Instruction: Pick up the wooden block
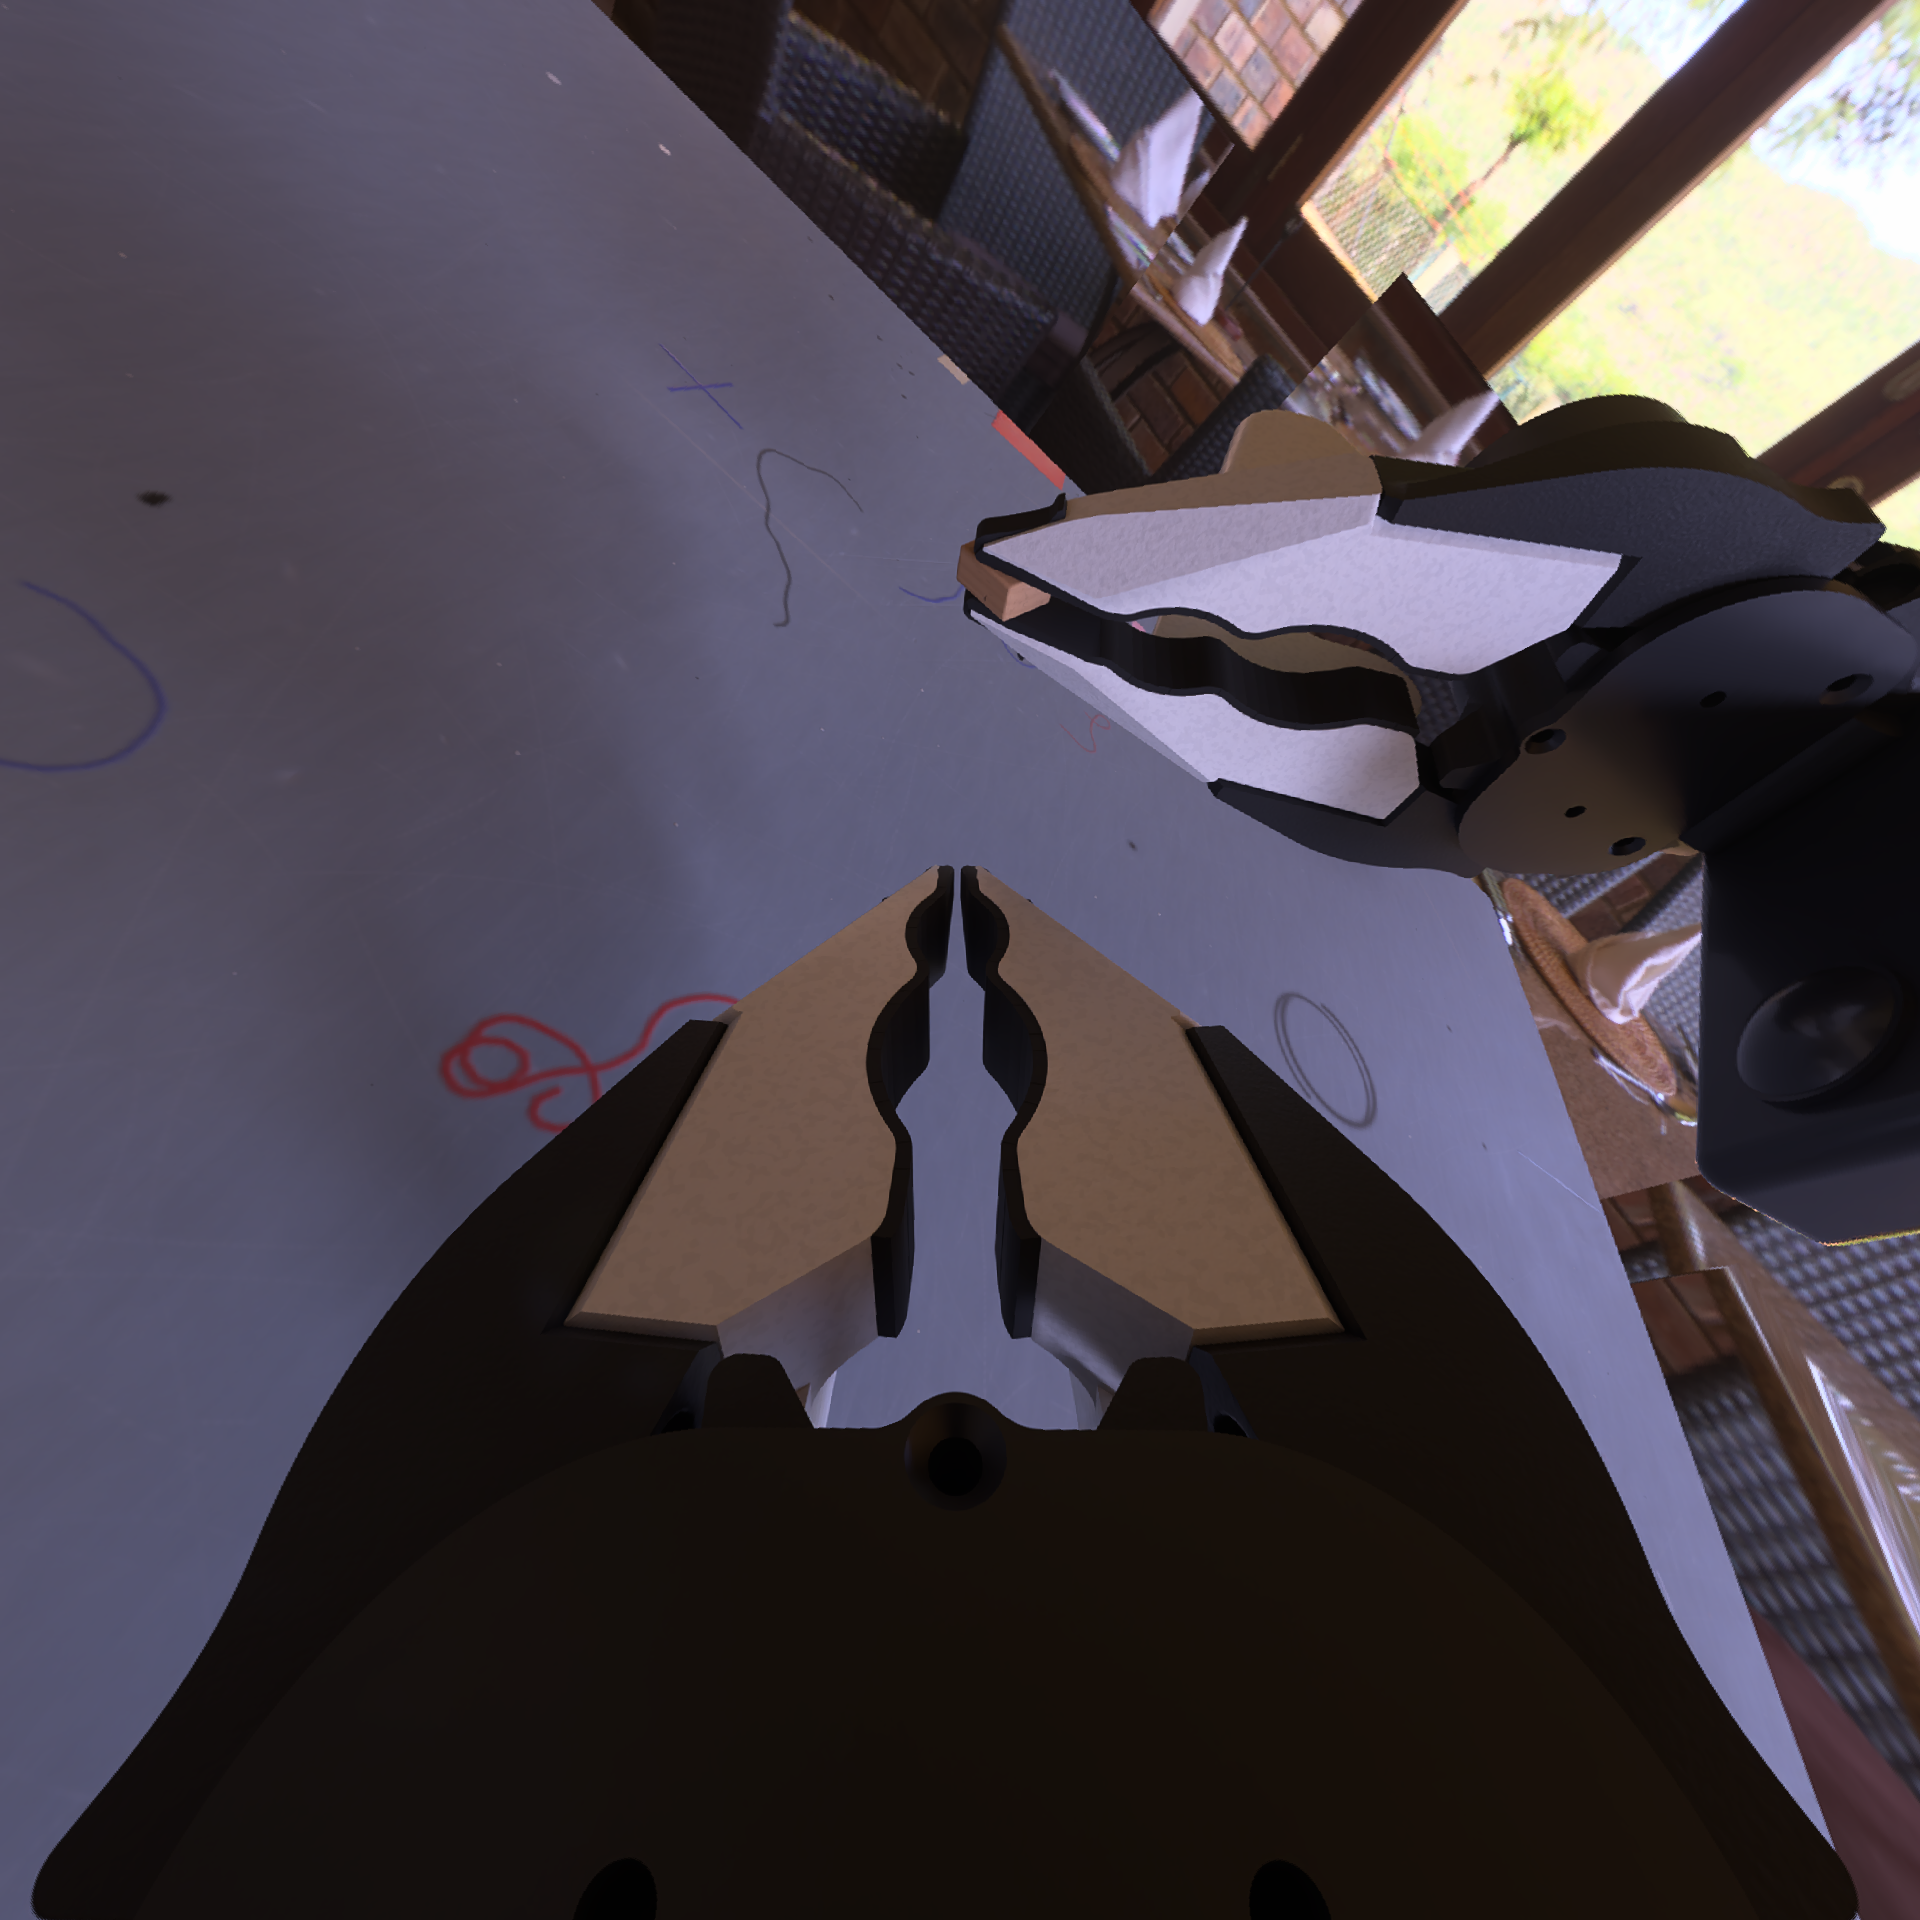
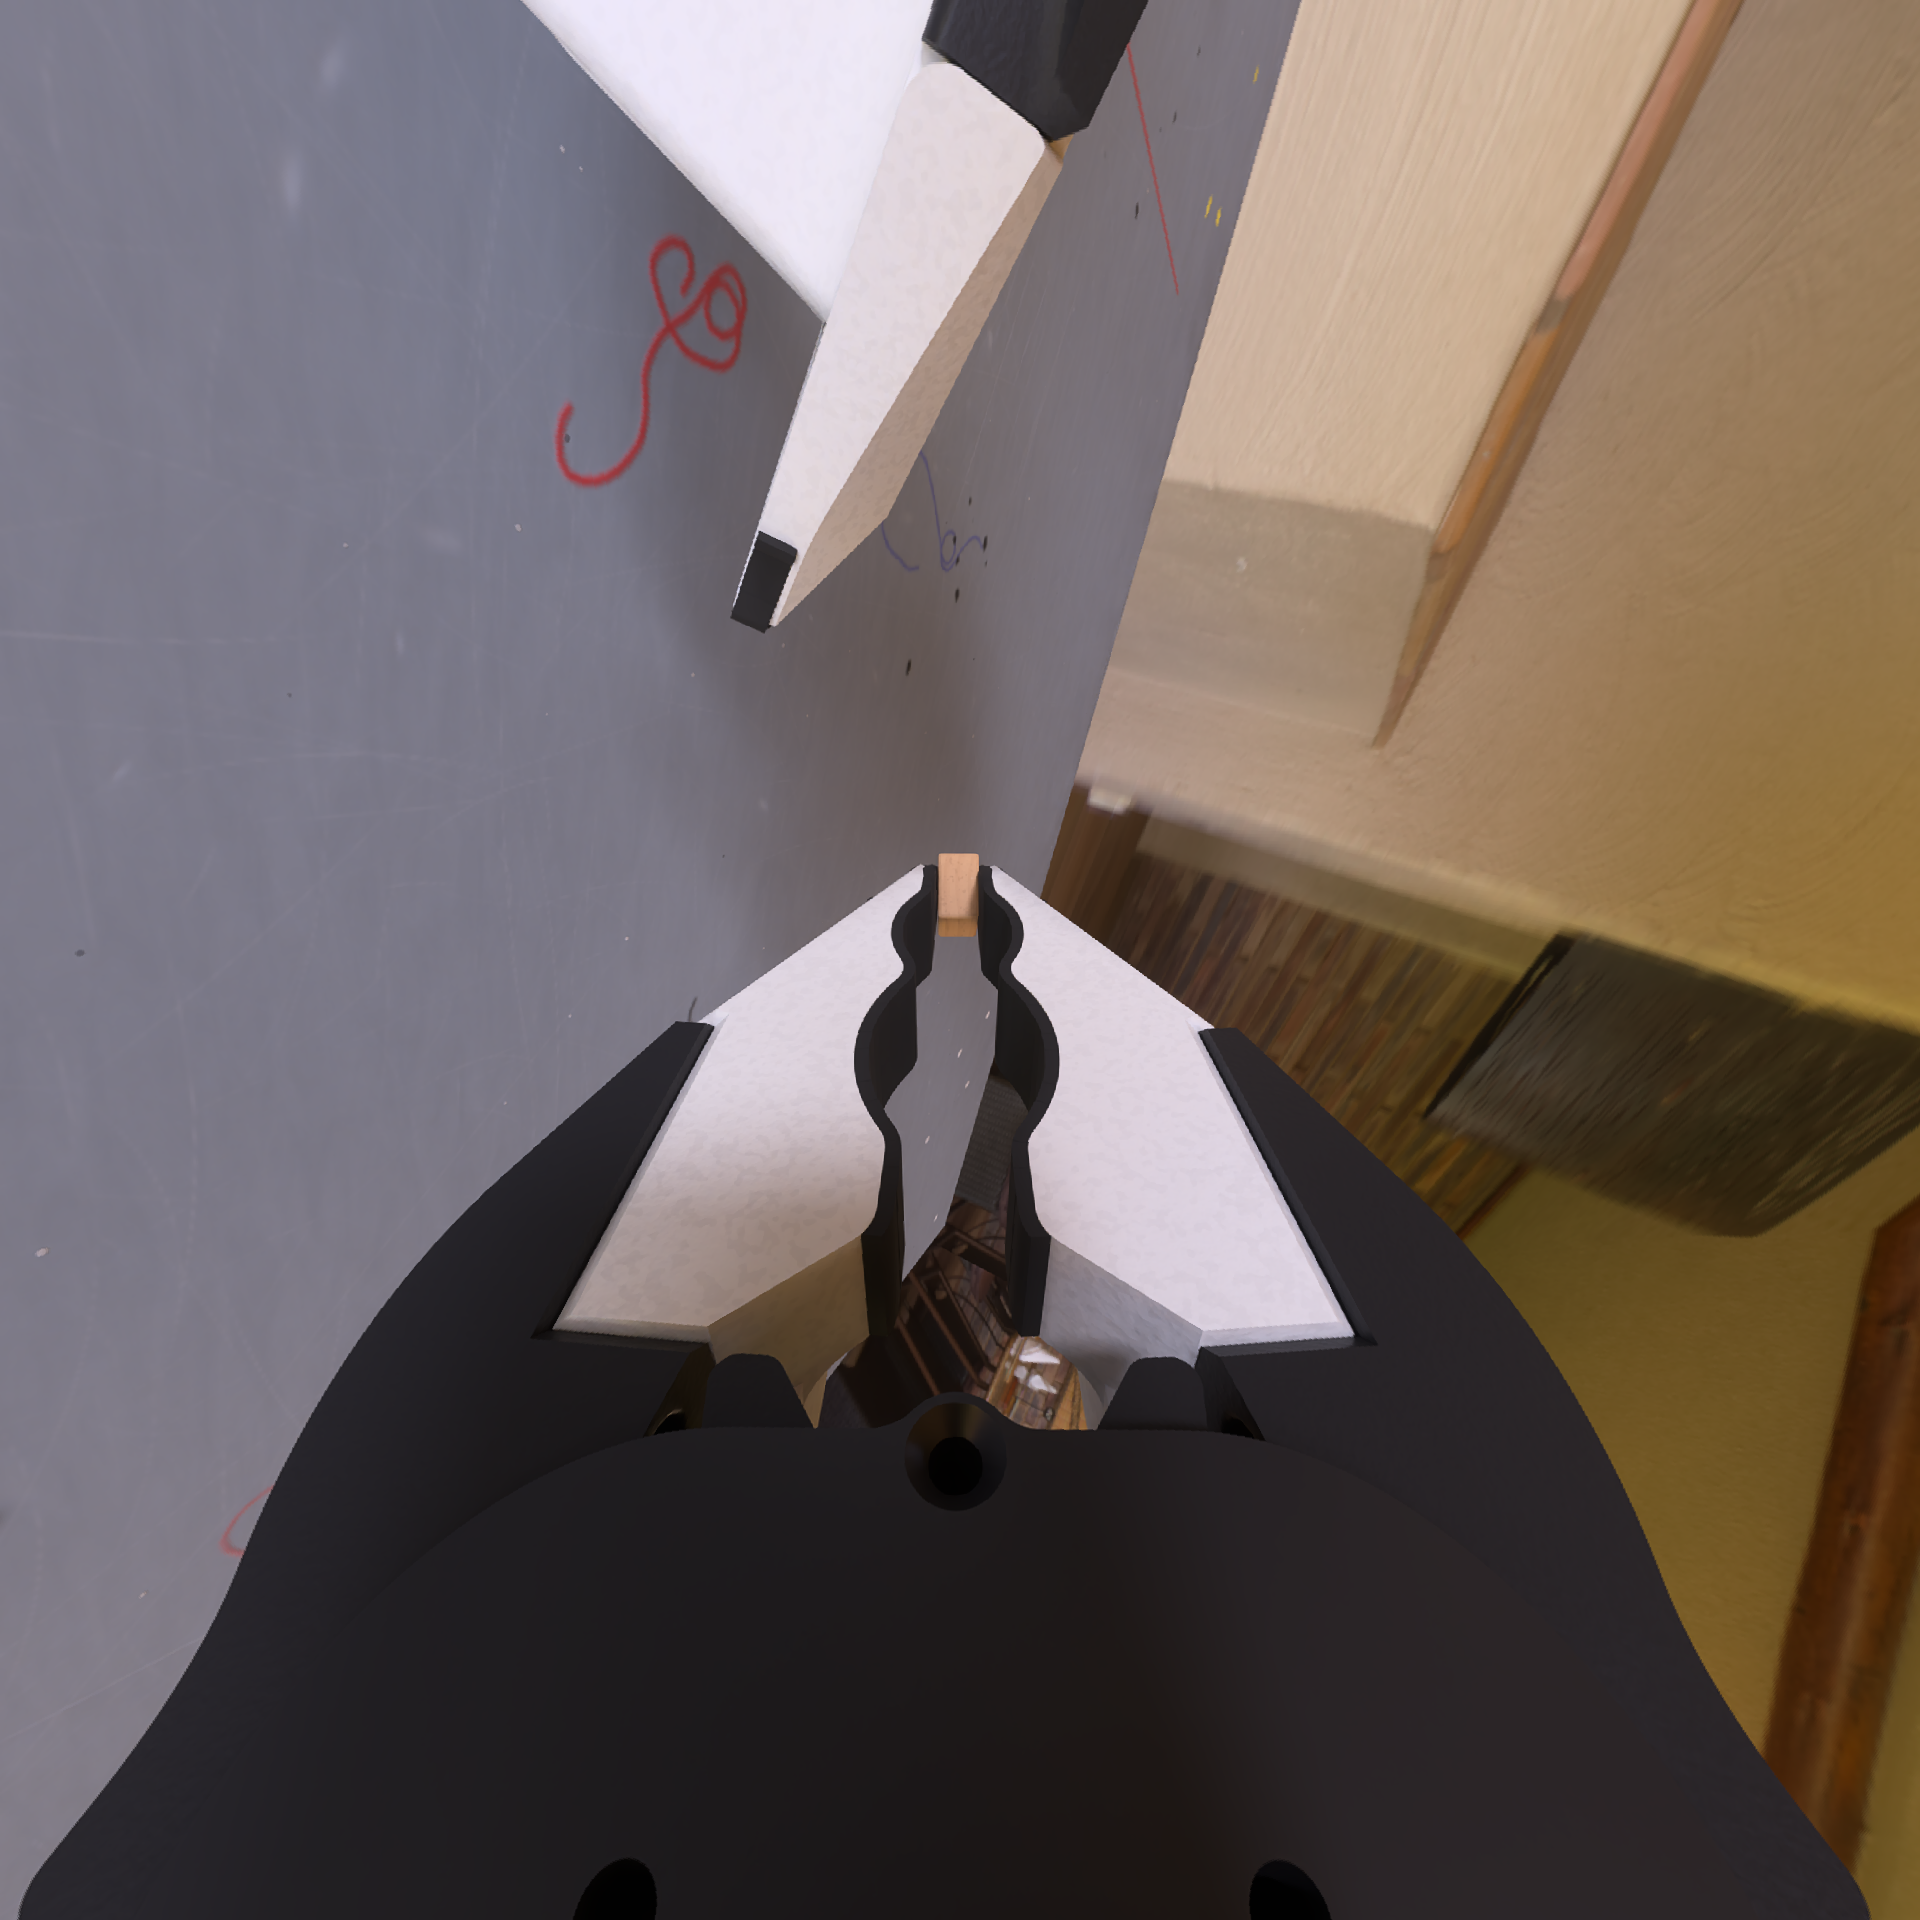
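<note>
The wooden block (image 2: 957, 896) is small and light tan, pinched between the tips of my right gripper (image 2: 957, 883), which is shut on it. In the left wrist view the right gripper (image 1: 977, 592) shows at the upper right, held above the grey table (image 1: 364, 727), with the block (image 1: 1003, 589) at its fingertips. My left gripper (image 1: 956, 878) is shut and empty, its tips nearly touching, lower and nearer than the right one. In the right wrist view the left gripper (image 2: 764, 587) shows at the top, pointing down towards the table.
The grey table (image 2: 312, 831) bears red, blue and black pen scribbles. Its edge runs diagonally on the right in both views. Beyond it are wicker chairs (image 1: 883, 208), set tables and windows.
</note>
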{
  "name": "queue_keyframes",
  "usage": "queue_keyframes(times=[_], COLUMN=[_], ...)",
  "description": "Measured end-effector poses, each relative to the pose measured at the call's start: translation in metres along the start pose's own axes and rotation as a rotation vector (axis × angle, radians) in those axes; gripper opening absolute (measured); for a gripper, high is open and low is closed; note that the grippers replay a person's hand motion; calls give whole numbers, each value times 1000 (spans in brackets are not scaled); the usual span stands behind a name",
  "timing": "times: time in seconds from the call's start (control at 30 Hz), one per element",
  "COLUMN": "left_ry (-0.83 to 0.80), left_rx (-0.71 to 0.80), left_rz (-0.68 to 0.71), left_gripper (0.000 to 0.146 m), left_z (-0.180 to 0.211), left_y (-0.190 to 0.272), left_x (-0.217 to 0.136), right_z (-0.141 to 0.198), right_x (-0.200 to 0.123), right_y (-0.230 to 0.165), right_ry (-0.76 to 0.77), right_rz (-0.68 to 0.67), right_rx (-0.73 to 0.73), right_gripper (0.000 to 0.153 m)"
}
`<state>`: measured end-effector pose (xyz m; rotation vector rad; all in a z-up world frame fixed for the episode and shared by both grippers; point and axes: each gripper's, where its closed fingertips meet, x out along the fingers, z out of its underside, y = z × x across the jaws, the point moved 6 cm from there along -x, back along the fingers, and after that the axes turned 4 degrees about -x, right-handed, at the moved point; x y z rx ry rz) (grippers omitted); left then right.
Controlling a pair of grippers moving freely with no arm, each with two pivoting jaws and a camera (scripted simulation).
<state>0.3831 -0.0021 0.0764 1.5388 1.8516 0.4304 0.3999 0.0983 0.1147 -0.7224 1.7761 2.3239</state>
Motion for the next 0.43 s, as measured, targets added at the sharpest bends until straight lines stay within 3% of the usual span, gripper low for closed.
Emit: queue_keyframes(times=[0.43], left_ry=[-6], left_rx=[-3], left_rz=[11], left_gripper=[1], left_z=[0], left_y=[0], left_x=[0], right_z=[2], right_x=[-2], right_y=[-9], right_ry=[68], right_rz=[179], right_rx=[33], right_gripper=[7])
